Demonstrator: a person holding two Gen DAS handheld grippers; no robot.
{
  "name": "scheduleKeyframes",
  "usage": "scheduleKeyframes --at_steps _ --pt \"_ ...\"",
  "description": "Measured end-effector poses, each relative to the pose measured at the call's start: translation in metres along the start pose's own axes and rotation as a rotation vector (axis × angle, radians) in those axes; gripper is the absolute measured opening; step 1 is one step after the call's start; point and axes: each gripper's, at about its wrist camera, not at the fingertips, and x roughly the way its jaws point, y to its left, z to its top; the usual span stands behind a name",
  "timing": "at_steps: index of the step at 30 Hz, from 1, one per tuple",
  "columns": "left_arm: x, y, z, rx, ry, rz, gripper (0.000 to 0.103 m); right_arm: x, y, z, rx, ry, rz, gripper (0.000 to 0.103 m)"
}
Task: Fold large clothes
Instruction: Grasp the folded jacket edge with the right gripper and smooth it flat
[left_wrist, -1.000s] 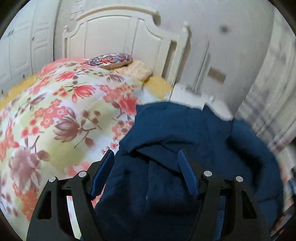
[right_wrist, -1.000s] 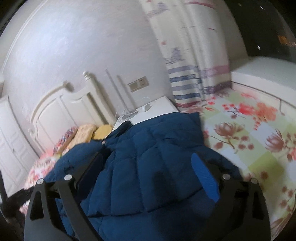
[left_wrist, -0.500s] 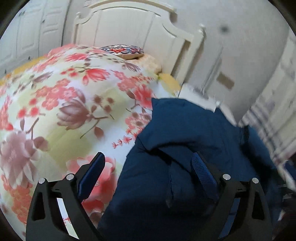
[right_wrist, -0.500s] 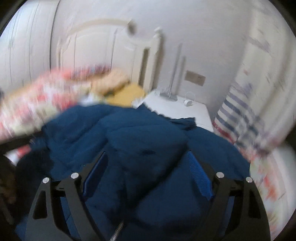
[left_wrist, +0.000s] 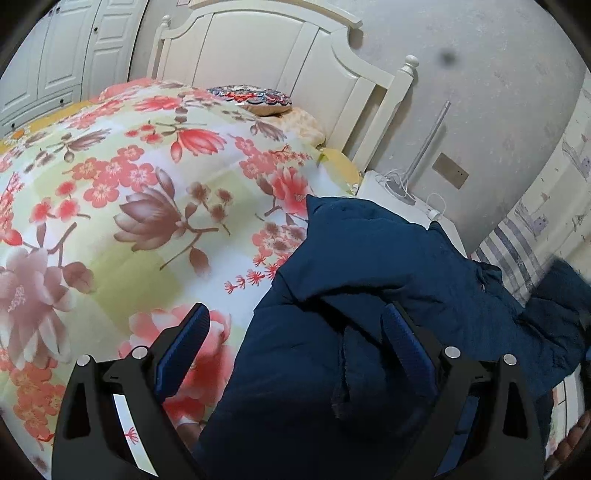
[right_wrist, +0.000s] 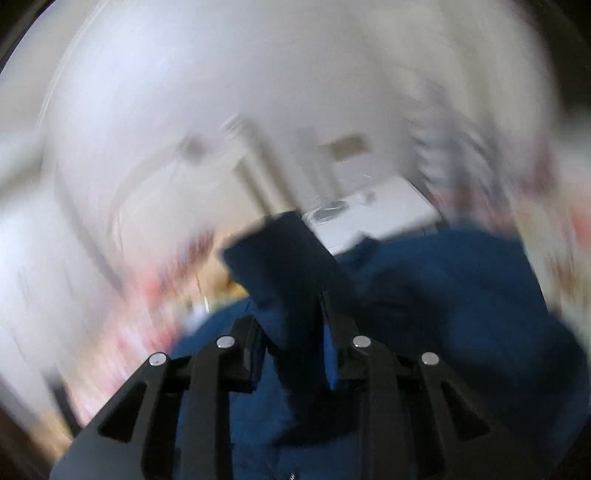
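Note:
A dark blue padded jacket (left_wrist: 373, 280) lies crumpled on the floral bedspread (left_wrist: 122, 199), at the right side of the bed. My left gripper (left_wrist: 295, 332) is open, its jaws wide apart over the jacket's left edge, holding nothing. In the blurred right wrist view my right gripper (right_wrist: 291, 317) is shut on a fold of the jacket (right_wrist: 284, 266), which sticks up between the jaws; the rest of the jacket (right_wrist: 461, 295) spreads below and to the right.
A white headboard (left_wrist: 280, 62) and a patterned pillow (left_wrist: 251, 98) are at the far end of the bed. A white nightstand (left_wrist: 402, 199) with cables stands beside it. Striped curtains (left_wrist: 535, 229) hang at the right. White wardrobe doors (left_wrist: 70, 55) are at the far left.
My right gripper has closed on a fold of the jacket and is moving fast, blurring its view. My left gripper has stayed open and shifted slightly left over the jacket's edge.

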Motion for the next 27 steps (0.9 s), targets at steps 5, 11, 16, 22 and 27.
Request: scheduleKeyframes --at_steps 5,11,16,22,27 --pt "-0.007 -0.012 -0.002 0.059 -0.037 0.005 0.091 0.002 -0.101 -0.02 0.255 0.164 -0.041 0.042" --pt "-0.016 -0.003 -0.001 0.007 -0.081 -0.03 0.092 0.0 -0.104 -0.023 0.242 0.142 0.001 0.056" --pt "-0.013 0.001 -0.001 -0.017 -0.071 -0.048 0.092 0.0 -0.095 -0.025 0.171 0.148 -0.029 0.025" --pt "-0.014 0.002 -0.001 -0.025 -0.079 -0.056 0.092 -0.033 -0.066 -0.007 0.059 0.057 -0.041 0.02" --pt "-0.011 0.001 -0.001 -0.016 -0.068 -0.056 0.092 -0.014 -0.093 -0.026 0.086 0.191 -0.175 0.04"
